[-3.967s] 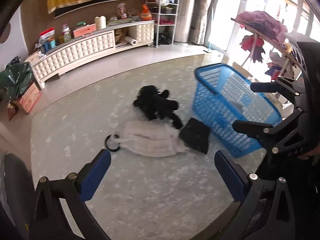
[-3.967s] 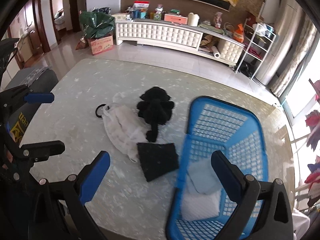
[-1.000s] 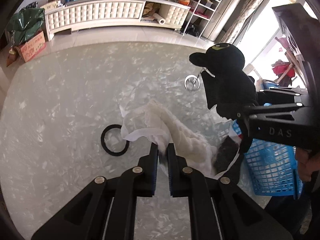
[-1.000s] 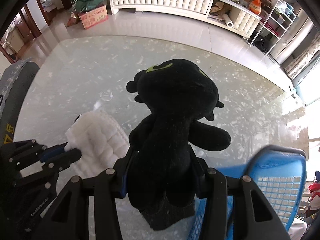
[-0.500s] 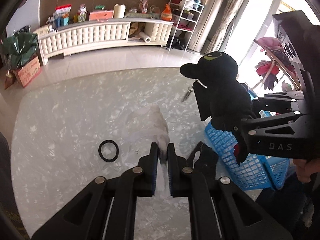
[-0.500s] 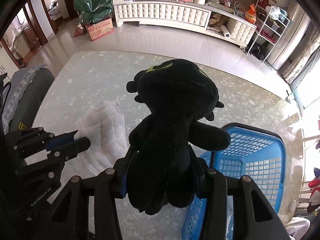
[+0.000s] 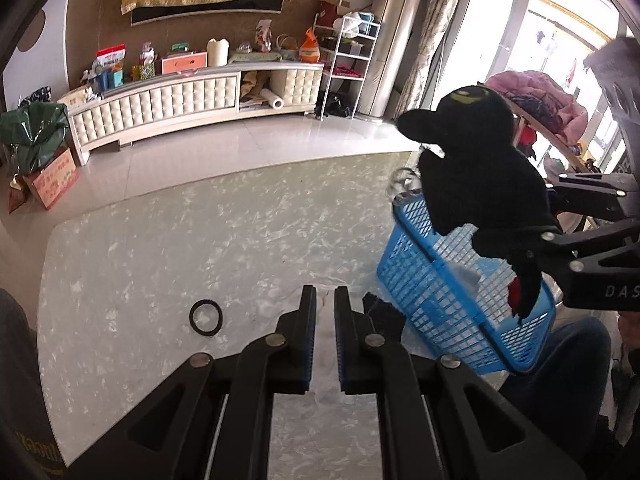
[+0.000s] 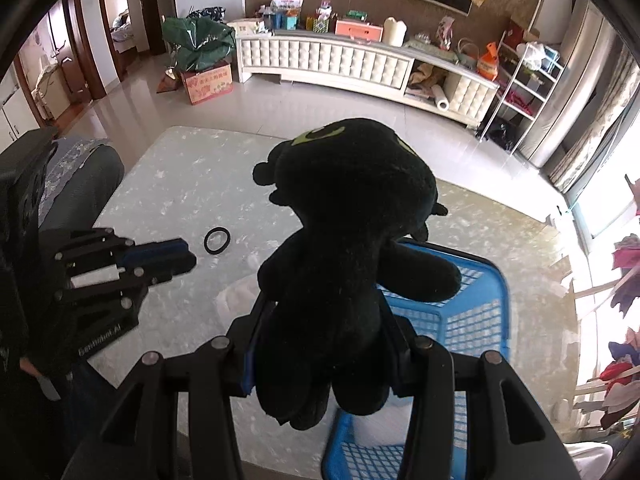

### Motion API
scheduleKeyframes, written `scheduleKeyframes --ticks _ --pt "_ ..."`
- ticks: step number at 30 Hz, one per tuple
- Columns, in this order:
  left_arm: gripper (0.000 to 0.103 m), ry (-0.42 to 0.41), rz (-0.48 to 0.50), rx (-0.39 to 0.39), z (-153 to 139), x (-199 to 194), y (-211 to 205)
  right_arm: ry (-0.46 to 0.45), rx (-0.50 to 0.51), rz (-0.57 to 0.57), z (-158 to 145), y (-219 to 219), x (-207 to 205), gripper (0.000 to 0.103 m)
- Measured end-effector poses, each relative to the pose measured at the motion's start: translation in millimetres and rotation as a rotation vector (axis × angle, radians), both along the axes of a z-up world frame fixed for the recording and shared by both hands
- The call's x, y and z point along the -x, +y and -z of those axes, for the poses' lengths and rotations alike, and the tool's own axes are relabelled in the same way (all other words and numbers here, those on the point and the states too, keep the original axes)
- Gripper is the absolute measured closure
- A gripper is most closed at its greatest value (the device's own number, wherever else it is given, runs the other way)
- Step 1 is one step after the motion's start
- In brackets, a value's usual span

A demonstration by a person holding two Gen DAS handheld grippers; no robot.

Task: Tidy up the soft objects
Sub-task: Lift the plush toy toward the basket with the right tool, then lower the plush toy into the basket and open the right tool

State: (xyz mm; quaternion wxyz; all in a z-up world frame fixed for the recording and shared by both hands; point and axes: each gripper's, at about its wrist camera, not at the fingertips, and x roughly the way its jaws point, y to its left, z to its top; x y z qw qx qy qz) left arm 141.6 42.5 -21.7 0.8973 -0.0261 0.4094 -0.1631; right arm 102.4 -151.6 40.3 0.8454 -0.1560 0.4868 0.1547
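Plush (image 8: pixel 344 264) clamped in right claw (image 8: pixel 320 344), held above basket (image 7: pixel 452 292) at the table's right edge. Left claw (image 7: pixel 325 340) pinched on white cloth (image 7: pixel 324 368). Risk: plush limbs overhang the basket rim; released here, it may snag or tip the basket.

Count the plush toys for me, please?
1: the black plush toy, gripped by the right tool above the blue basket. More could hide inside the basket.

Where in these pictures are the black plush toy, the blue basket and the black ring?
black plush toy (image 8: pixel 344 240), right wrist view, on its belly.
blue basket (image 7: pixel 440 292), left wrist view, on its near side wall.
black ring (image 7: pixel 205 317), left wrist view, on its band.
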Motion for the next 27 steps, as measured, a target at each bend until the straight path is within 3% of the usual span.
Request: scheduleKeyframes --ticks 12,27 --pt "0.095 -0.053 0.052 0.013 -22 14 -34 -0.004 0.030 0.090 14 -48 -3 0.058" --pt "0.095 0.027 0.081 -0.060 6 -1 -51 0.187 0.097 0.223 108 -107 -38 0.058"
